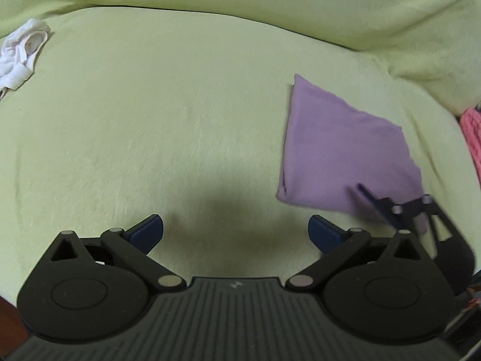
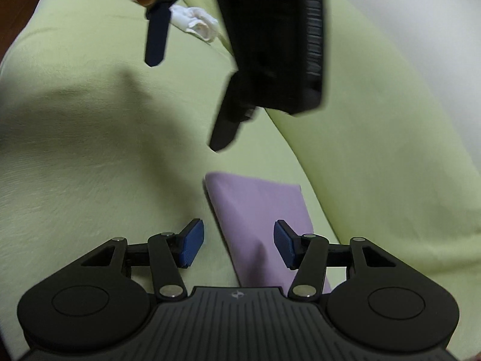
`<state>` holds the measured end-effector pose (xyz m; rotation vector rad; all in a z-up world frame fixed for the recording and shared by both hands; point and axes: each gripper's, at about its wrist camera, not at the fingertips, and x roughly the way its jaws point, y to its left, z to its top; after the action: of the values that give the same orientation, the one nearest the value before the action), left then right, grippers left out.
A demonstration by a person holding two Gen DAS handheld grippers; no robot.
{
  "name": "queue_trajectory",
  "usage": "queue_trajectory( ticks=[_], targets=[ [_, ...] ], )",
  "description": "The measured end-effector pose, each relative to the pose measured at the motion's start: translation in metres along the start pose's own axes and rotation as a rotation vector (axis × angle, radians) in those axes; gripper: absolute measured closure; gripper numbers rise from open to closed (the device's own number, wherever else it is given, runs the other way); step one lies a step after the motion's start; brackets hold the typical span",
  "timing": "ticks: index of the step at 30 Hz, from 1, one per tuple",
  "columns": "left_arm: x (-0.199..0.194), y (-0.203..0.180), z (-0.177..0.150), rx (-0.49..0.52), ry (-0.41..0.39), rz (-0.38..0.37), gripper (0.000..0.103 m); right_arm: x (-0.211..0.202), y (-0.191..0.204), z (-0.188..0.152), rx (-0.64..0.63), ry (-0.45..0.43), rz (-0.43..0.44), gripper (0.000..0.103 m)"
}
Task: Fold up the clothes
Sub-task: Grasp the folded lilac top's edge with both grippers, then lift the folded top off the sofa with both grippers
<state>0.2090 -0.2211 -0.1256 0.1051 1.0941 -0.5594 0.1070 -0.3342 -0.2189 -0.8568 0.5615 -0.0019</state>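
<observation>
Two garments lie on a pale green cushioned surface (image 1: 150, 126): a folded lilac cloth (image 1: 339, 150) and a crumpled white garment (image 1: 21, 51). Left wrist view: the lilac cloth rests flat to the right of centre, folded into a compact four-sided packet with a straight, doubled edge along its left side and a pointed far corner; its face is smooth, with only faint creasing. The left gripper (image 1: 236, 233) hangs over bare green fabric with its jaws spread wide and nothing between the blue pads (image 1: 147, 230); its shadow falls on the surface just ahead. The right gripper (image 1: 390, 207), blurred, appears at the cloth's near right corner. The white garment lies well apart at the far left, bunched and unfolded, with a rolled hem showing. A pink knitted item (image 1: 473, 138) shows at the right edge, beside a raised green cushion (image 1: 390, 15). Right wrist view: the lilac cloth (image 2: 255, 210) runs from mid-frame down under the right gripper (image 2: 239, 243), whose jaws stand apart, one pad over green fabric and the other over the cloth, gripping nothing; a soft ridge rises in the cloth between them. The left gripper (image 2: 186, 96) hangs above, jaws parted, and the white garment (image 2: 198, 25) lies beyond it.
</observation>
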Motion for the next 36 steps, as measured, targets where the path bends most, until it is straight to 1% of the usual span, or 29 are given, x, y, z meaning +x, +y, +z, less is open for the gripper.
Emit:
queue_trajectory(
  ticks=[3, 4, 6, 8, 9, 10, 12, 15, 16, 19, 21, 23, 24, 25, 26, 27, 28, 31, 33, 34, 35, 36],
  targets=[
    [0.003, 0.002, 0.005, -0.016, -0.004, -0.011, 0.002, 0.01, 0.003, 0.003, -0.041, -0.014, -0.007, 0.053],
    [0.004, 0.003, 0.008, -0.029, -0.002, -0.024, 0.002, 0.014, 0.004, 0.004, -0.056, -0.016, -0.004, 0.057],
    [0.007, 0.008, 0.014, -0.073, 0.005, -0.059, 0.003, 0.021, 0.007, 0.006, -0.091, -0.023, 0.005, 0.065],
    [0.01, 0.014, 0.02, -0.123, 0.016, -0.103, 0.006, 0.029, 0.008, 0.006, -0.108, -0.019, 0.026, 0.085],
    [0.011, 0.017, 0.024, -0.152, 0.022, -0.132, 0.007, 0.03, 0.007, 0.005, -0.098, -0.022, 0.025, 0.087],
    [0.013, 0.02, 0.027, -0.182, 0.027, -0.168, 0.007, 0.03, 0.001, 0.003, -0.057, -0.033, 0.026, 0.094],
    [0.018, 0.025, 0.033, -0.25, 0.041, -0.253, 0.007, 0.026, -0.011, -0.002, 0.035, -0.063, 0.024, 0.095],
    [0.034, 0.031, 0.042, -0.358, 0.079, -0.417, 0.008, 0.018, -0.023, -0.009, 0.084, -0.104, -0.002, 0.096],
    [0.041, 0.032, 0.045, -0.387, 0.093, -0.457, 0.008, 0.017, -0.026, -0.011, 0.098, -0.113, -0.008, 0.096],
    [0.068, 0.033, 0.053, -0.456, 0.139, -0.518, 0.008, 0.014, -0.035, -0.016, 0.129, -0.134, -0.028, 0.096],
    [0.086, 0.033, 0.059, -0.488, 0.164, -0.591, 0.009, 0.012, -0.041, -0.019, 0.144, -0.147, -0.04, 0.096],
    [0.103, 0.03, 0.068, -0.492, 0.186, -0.671, 0.013, 0.011, -0.045, -0.024, 0.153, -0.161, -0.049, 0.096],
    [0.112, 0.027, 0.073, -0.484, 0.197, -0.689, 0.02, 0.01, -0.047, -0.026, 0.159, -0.169, -0.058, 0.096],
    [0.12, 0.024, 0.078, -0.469, 0.206, -0.685, 0.03, 0.009, -0.048, -0.029, 0.166, -0.176, -0.066, 0.096],
    [0.127, 0.02, 0.082, -0.452, 0.211, -0.662, 0.037, 0.008, -0.05, -0.031, 0.172, -0.182, -0.073, 0.096],
    [0.133, 0.017, 0.085, -0.435, 0.217, -0.643, 0.057, 0.008, -0.051, -0.034, 0.172, -0.187, -0.073, 0.096],
    [0.138, 0.014, 0.087, -0.416, 0.221, -0.634, 0.074, 0.008, -0.052, -0.037, 0.171, -0.191, -0.072, 0.096],
    [0.146, 0.008, 0.093, -0.354, 0.231, -0.617, 0.088, 0.008, -0.055, -0.049, 0.174, -0.177, -0.051, 0.094],
    [0.148, 0.007, 0.094, -0.327, 0.224, -0.615, 0.089, 0.006, -0.08, -0.078, 0.342, -0.129, 0.001, 0.083],
    [0.149, 0.008, 0.095, -0.325, 0.221, -0.62, 0.09, 0.005, -0.092, -0.092, 0.425, -0.104, 0.028, 0.073],
    [0.15, 0.01, 0.094, -0.324, 0.22, -0.626, 0.09, 0.005, -0.104, -0.106, 0.509, -0.079, 0.054, 0.067],
    [0.151, 0.011, 0.094, -0.324, 0.218, -0.632, 0.091, 0.004, -0.117, -0.121, 0.592, -0.054, 0.081, 0.066]
  ],
)
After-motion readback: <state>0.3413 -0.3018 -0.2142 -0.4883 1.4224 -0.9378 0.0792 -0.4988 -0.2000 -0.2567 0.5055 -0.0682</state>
